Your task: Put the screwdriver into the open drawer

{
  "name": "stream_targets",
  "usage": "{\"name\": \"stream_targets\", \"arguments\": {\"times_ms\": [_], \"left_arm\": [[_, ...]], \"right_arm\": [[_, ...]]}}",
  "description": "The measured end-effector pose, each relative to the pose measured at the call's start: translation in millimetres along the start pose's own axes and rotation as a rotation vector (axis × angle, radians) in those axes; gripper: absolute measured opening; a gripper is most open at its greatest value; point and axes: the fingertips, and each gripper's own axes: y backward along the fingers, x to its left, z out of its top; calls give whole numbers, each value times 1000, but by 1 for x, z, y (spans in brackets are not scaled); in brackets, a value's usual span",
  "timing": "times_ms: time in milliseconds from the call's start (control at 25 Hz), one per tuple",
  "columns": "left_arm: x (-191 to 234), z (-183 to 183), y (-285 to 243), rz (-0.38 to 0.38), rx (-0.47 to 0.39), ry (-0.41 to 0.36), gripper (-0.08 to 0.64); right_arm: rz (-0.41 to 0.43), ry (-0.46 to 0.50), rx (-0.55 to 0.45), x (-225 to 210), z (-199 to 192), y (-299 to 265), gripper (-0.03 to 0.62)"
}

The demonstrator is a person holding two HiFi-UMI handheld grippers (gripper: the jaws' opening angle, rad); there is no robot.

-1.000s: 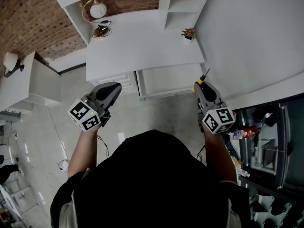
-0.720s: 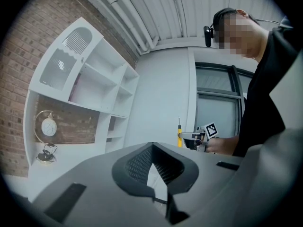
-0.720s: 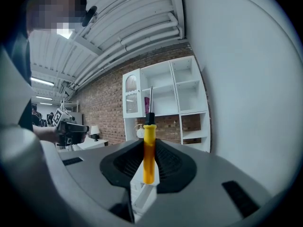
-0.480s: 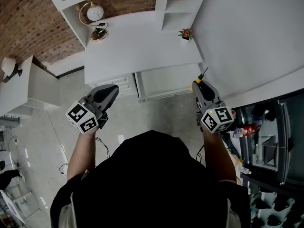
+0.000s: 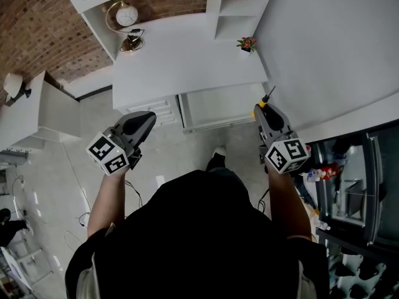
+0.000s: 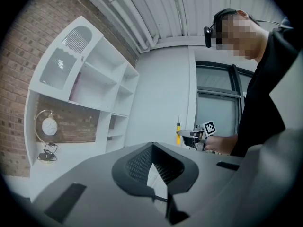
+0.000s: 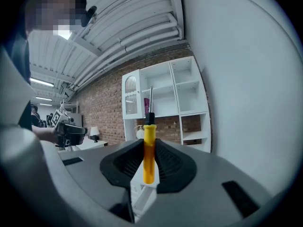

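the white desk (image 5: 187,55) lies ahead of both my tongs, with the white shelf unit (image 5: 232,5) rising at its far side. the open drawer (image 5: 221,104) juts from the desk front, ahead and between the two tongs, nearer the right one. my left tongs (image 5: 147,116) are clenched on nothing, tips meeting, held off to the drawer's left. my right tongs (image 5: 261,109) hang just beside the drawer's right end and grip the screwdriver (image 7: 149,150) by its handle. the handle is plain yellow and translucent, topped by a short black collar, and a thin metal shaft sticks out past the tips. a round clock (image 5: 126,15) sits far ahead of the left tongs, and a small potted plant (image 5: 248,43) far ahead of the right.
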Motion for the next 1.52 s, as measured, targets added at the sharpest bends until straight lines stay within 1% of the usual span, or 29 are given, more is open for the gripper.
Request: {"name": "stream_targets", "arguments": {"times_ms": [280,520,720,920,1160,1520], "left_arm": [[9,2,-8,20,0,-14,15],[20,6,-29,24,14,-23,15],[41,14,-61,41,13,-21,15],[58,16,-98,30,26,-20,15],[81,27,-135,25,28,-22,15],[106,32,-176,35,40,-2,15]], "right_arm": [[19,-7,-13,-16,0,-17,81],[36,-12,-18,-41,3,-40,83],[56,-11,-18,-70,9,-70,83],[65,-8,-10,-99,10,-99,81],[74,-13,-1,-130,16,-132,81],[96,-23,6,-166,26,-171,81]]}}
